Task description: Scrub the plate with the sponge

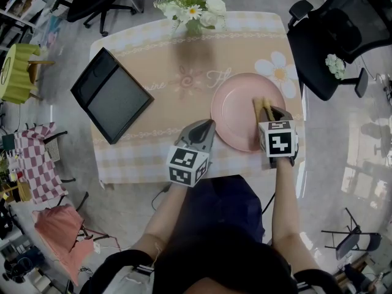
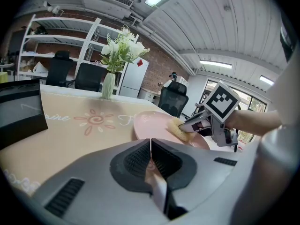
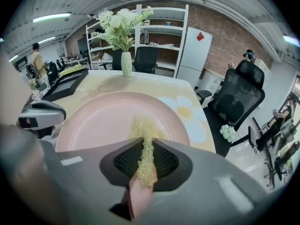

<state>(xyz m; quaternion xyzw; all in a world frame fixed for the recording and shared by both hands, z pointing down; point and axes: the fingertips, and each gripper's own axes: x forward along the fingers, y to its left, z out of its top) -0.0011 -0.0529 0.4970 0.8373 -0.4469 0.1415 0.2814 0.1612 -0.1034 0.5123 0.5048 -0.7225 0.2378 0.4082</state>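
Right gripper view, sponge [image 3: 144, 139] on pink plate [image 3: 101, 121], pinched by right gripper [image 3: 146, 161]

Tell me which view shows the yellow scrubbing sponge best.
The right gripper view: the yellow scrubbing sponge fills the centre, pinched by the right gripper on the pink plate. The head view shows a small strip; the left gripper view, a distant lump.

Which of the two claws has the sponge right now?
The right claw: it is shut on the yellow sponge, over the pink plate. The left claw is shut on nothing, beside the plate.
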